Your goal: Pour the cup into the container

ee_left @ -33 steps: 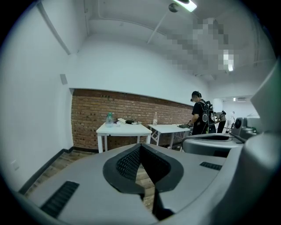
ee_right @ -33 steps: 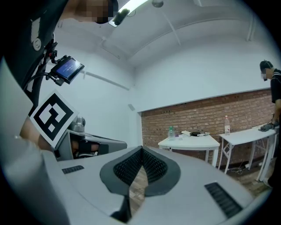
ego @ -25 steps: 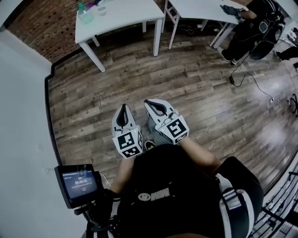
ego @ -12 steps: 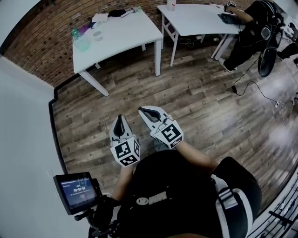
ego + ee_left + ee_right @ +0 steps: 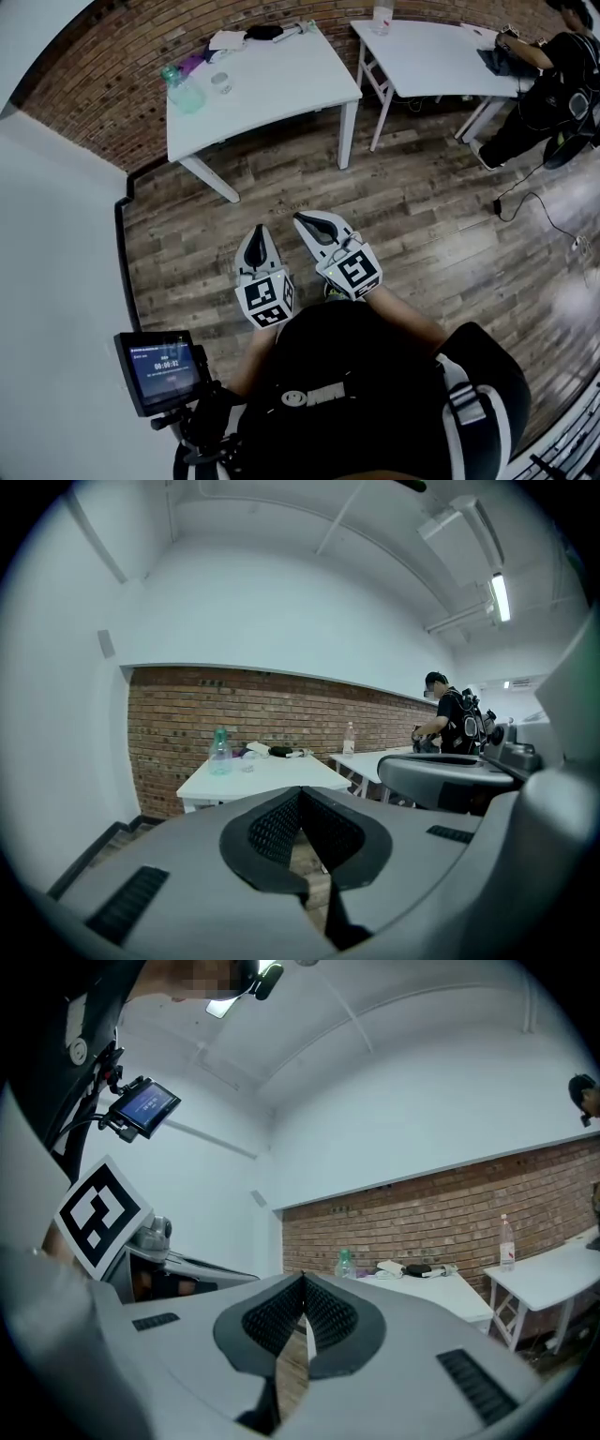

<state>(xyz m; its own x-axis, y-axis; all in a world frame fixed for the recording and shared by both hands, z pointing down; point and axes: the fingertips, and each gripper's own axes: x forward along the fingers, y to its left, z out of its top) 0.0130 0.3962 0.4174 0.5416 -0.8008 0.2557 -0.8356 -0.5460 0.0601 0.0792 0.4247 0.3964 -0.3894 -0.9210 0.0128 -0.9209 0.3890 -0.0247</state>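
Approach step, by my judgement: left gripper (image 5: 260, 234) and right gripper (image 5: 305, 221), fingers pressed together and empty, hang well short of the table (image 5: 281, 84) bearing the cup (image 5: 220, 82), so next comes reaching it and opening.

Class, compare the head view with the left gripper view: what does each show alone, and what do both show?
Only the head view shows the small screen and the marker cube on the left gripper. Only the left gripper view shows the ceiling lamp. Both show the white table, the green bottle on it, the brick wall and the person at the far table.
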